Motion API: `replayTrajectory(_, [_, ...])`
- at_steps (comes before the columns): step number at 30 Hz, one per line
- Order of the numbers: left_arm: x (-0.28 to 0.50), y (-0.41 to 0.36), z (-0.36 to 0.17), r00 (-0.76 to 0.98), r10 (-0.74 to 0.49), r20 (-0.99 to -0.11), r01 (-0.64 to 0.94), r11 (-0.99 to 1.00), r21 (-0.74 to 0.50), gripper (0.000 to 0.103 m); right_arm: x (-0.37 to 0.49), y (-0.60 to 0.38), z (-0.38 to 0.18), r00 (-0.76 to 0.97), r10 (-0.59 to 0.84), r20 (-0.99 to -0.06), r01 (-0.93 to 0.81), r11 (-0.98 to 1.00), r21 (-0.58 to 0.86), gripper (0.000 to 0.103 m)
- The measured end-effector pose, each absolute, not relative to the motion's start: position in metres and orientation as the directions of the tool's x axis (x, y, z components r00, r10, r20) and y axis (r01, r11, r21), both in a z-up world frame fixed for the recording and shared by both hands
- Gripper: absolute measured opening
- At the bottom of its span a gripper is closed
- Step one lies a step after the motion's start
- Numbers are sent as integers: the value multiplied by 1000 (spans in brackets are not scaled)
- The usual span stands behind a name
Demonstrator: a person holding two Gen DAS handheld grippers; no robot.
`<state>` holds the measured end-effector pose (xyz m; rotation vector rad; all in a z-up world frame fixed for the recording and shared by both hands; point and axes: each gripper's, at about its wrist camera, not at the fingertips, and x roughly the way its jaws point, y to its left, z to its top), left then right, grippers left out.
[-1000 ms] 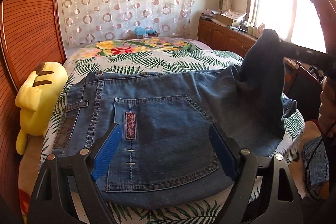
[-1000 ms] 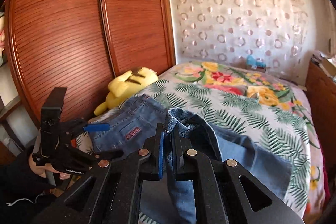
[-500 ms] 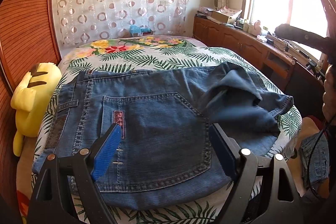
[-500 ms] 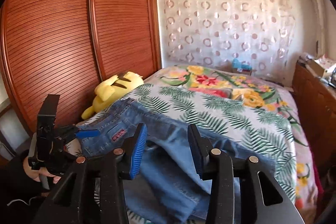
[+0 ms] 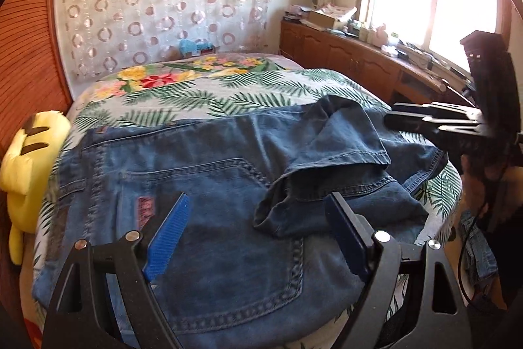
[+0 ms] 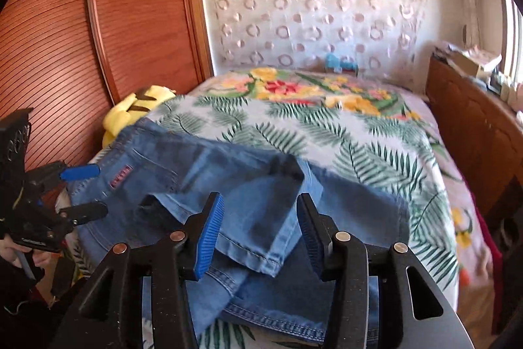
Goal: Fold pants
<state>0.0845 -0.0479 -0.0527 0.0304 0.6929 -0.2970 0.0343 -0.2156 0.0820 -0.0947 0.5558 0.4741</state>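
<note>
Blue denim pants (image 5: 212, 185) lie on the bed with the back pocket up and the waistband to the left. One leg is folded back over them, its hem (image 5: 327, 159) rumpled on top. My left gripper (image 5: 258, 201) hovers open over the pocket, gripping nothing. My right gripper (image 6: 260, 198) hangs just above the folded leg's hem (image 6: 261, 251); its jaws are opening and the pads do not press the cloth. In the left wrist view the right gripper (image 5: 425, 123) shows at the right edge of the bed. In the right wrist view the left gripper (image 6: 81, 188) shows at the left.
The bed (image 5: 196, 94) has a palm-leaf and flower cover. A yellow plush toy (image 5: 26, 159) sits against the wooden wardrobe (image 6: 98, 38) on the left. A low wooden cabinet (image 5: 343, 54) with clutter runs under the window. More denim (image 5: 477, 251) lies by the bed's right side.
My right gripper let go of the raised pant leg, which dropped folded onto the pants. The gripper then sank toward it. My left gripper drifted a little over the pocket.
</note>
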Motion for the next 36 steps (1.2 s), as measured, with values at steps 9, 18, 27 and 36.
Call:
replayTrajectory(9, [113,-64,-77,648,-310,-695,349,933,-91,44,52,-217,73,701,397,-592,-435,896,85,48])
replayTrajectory(18, [110,-70,-85,639,-308,-705,369,927,-70,29,75,-224,64,664,430,-612,-421,891,169,48])
replayTrajectory(27, [95,-69,-66,671,-344,-656,389,918,-84,9,79,-226,64,638,500,-586,-495,849,185,14])
replayTrajectory(36, [55,-43,-7,775,-346,-529,356,930,-87,8,62,-227,120,683,574,-452,-569,806,164,9])
